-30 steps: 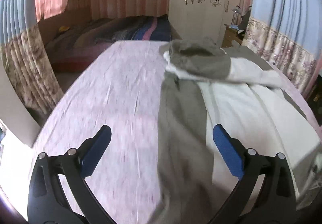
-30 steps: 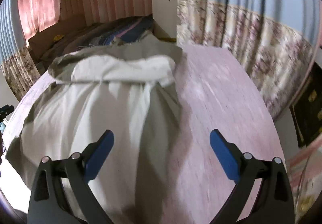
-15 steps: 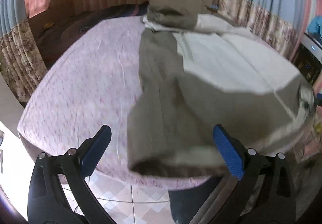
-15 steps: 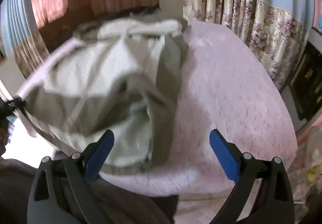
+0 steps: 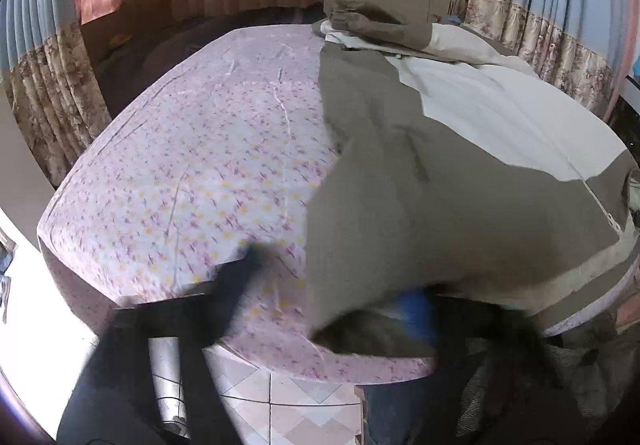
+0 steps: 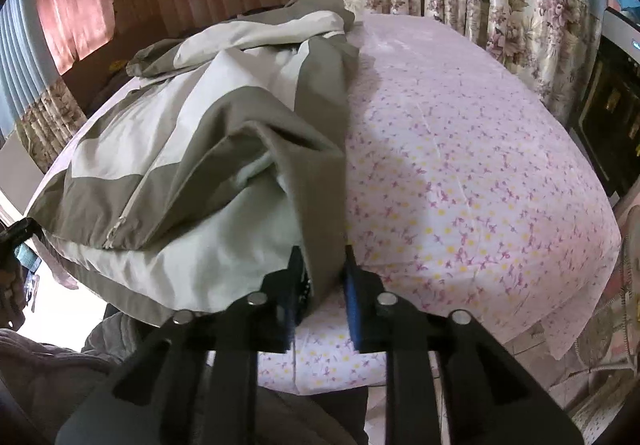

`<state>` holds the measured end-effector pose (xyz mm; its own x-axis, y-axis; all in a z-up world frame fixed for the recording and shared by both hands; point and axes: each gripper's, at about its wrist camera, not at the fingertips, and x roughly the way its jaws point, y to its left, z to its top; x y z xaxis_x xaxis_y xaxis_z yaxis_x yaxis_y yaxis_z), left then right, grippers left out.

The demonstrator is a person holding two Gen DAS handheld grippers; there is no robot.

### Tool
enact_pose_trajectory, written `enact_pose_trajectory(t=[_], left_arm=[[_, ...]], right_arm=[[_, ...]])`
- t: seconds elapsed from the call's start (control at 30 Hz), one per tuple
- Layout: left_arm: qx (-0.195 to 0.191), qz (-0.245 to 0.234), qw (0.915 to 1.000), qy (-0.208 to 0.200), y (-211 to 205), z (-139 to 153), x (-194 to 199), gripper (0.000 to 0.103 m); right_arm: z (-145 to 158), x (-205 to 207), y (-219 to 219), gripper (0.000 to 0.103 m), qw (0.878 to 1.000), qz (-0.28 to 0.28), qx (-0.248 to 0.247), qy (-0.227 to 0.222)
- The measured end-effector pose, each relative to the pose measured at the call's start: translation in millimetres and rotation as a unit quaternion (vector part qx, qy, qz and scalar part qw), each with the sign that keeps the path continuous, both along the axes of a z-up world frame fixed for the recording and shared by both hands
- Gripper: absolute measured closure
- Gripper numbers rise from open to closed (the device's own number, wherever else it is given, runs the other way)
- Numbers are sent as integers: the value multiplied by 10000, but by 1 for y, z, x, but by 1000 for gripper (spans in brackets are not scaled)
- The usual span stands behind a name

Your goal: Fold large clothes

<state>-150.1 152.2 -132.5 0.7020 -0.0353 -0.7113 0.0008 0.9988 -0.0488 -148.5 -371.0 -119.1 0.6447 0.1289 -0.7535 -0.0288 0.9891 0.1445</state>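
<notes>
Pink flower-print bedsheet (image 6: 460, 173), olive-and-cream zip jacket (image 6: 192, 149) spread flat along near edge. Right gripper (image 6: 324, 285) just clamped on olive hem — left gripper (image 5: 332, 297), blurred, closing on opposite corner; likely for lifting fold.

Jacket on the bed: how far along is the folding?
Early. Done: the jacket lies lengthwise on the floral bed sheet, one sleeve laid across its top. In hand: the right gripper and the blurred left gripper have just closed on its near hem. Left: every body fold.
</notes>
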Motion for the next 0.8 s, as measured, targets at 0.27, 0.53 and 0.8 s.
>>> enact_pose_trajectory(t=[0.27,0.53,0.8], left_arm=[[-758,-147,9965,-311,11,46,-21,101],[-1656,135,9833,-745,8,92,-63,100],[-1121,144,9892,-937,-6,140,-57,94]], right_arm=[[44,-14,-30,97,9963,-420,132,-739],[113,-38,-54,98,9858,-424,139,-1620],[134,-30,-59,98,9821,-352,273,-1830]])
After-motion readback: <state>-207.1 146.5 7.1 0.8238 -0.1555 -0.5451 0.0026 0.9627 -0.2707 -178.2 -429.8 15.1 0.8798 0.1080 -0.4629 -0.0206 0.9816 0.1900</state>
